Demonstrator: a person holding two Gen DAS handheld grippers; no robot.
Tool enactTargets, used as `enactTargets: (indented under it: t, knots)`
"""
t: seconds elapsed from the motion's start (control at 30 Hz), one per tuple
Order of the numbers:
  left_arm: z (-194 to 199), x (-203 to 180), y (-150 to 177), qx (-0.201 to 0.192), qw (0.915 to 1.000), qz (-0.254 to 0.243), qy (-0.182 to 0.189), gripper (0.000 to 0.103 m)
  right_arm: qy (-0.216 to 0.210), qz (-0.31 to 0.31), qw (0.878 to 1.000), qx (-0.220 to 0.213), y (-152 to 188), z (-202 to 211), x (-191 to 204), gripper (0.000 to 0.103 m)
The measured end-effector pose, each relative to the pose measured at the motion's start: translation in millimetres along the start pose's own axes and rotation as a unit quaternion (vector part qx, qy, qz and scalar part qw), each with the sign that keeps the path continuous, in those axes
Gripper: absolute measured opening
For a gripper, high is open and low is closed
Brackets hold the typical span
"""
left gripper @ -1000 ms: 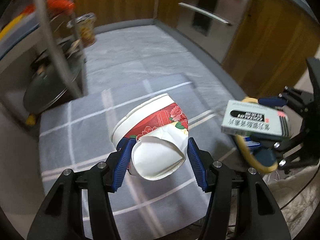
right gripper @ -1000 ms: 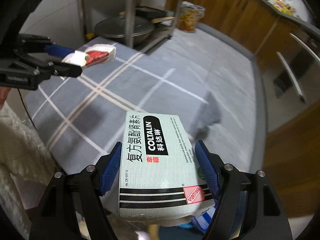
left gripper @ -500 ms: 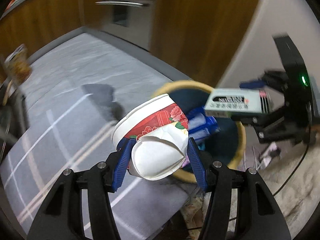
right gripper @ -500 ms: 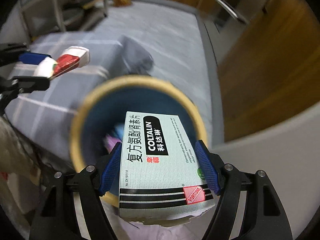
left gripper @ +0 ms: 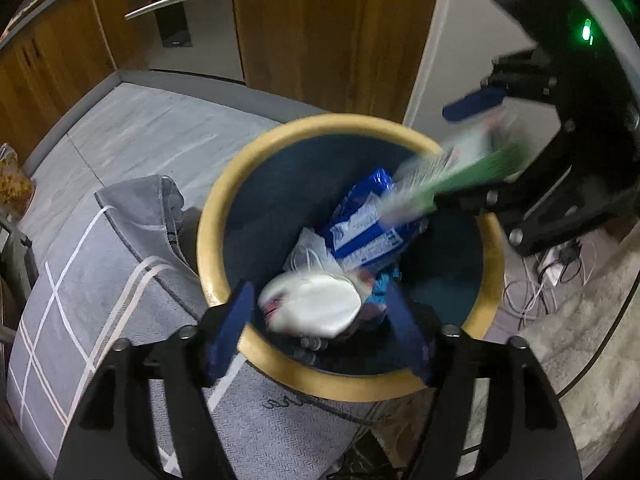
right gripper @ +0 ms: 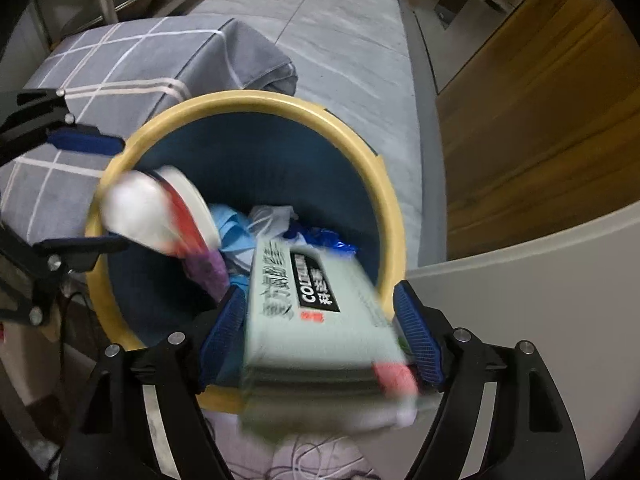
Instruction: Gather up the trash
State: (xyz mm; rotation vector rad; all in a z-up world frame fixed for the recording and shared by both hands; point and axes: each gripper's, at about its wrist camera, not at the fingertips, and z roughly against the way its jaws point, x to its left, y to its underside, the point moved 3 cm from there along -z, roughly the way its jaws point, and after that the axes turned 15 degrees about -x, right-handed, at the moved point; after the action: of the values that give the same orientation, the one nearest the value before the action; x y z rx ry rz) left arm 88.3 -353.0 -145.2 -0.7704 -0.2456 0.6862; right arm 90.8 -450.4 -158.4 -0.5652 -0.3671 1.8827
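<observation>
the left tool (left gripper: 320, 320) now stands wide, its blue pads clear of the cup (left gripper: 310, 308), which half a second ago sat clamped between them and now drops blurred inside the bin (left gripper: 208, 240). the right tool (right gripper: 320, 332) has spread too; the box (right gripper: 320, 320) it gripped slips, smeared, toward the bin's mouth. both tools tilt down over the yellow rim from opposite sides. a grey cloth (left gripper: 100, 264) lies beside the bin.
</observation>
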Motion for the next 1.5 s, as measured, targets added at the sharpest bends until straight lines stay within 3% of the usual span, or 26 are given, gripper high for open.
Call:
enactTargets:
  t: [0.17, 0.27, 0.33, 0.43, 0.57, 0.7, 0.87, 1.1, 1.3, 1.5]
  knots:
    - [24.3, 17.7, -9.1, -0.023, 0.9986, 0.047, -0.012, 0.071, -0.001, -0.012, 1.0, -0.023, -6.5, 17.6, 7.3, 0.085]
    - [47.1, 30.8, -14.0, -0.042, 0.9956, 0.08, -0.024, 0.072, 0.013, -0.036, 0.998, -0.057, -11.8, 43.0, 13.4, 0.085]
    - [63.2, 36.7, -17.4, -0.056, 0.9936, 0.092, -0.034, 0.078, 0.021, -0.059, 0.994, -0.087, -16.3, 62.4, 17.2, 0.085]
    - [87.5, 45.5, -20.7, -0.077, 0.9895, 0.114, -0.044, 0.081, 0.034, -0.136, 0.981, -0.134, -22.2, 91.9, 21.0, 0.085]
    - [120.7, 52.5, -17.7, -0.103, 0.9848, 0.116, -0.078, 0.088, 0.047, -0.266, 0.945, -0.186, -11.6, 119.3, 31.5, 0.09]
    - [142.7, 55.5, -10.4, -0.118, 0.9823, 0.109, -0.096, 0.093, 0.055, -0.343, 0.922, -0.172, 12.8, 113.0, 52.0, 0.092]
    - [156.4, 54.0, 7.5, -0.129, 0.98, 0.103, -0.111, 0.097, 0.094, -0.327, 0.918, -0.204, 8.2, 128.0, 71.0, 0.095]
    - [164.5, 51.0, 27.5, -0.115, 0.9778, 0.097, -0.145, 0.097, 0.136, -0.286, 0.917, -0.243, 4.4, 143.7, 99.6, 0.096]
    - [174.8, 54.3, 27.1, -0.135, 0.9728, 0.099, -0.16, 0.097, 0.137, -0.271, 0.923, -0.237, 6.7, 140.4, 107.5, 0.097]
    - [173.5, 51.9, 26.2, -0.139, 0.9728, 0.091, -0.162, 0.097, 0.143, -0.278, 0.918, -0.244, 10.8, 145.3, 104.5, 0.097]
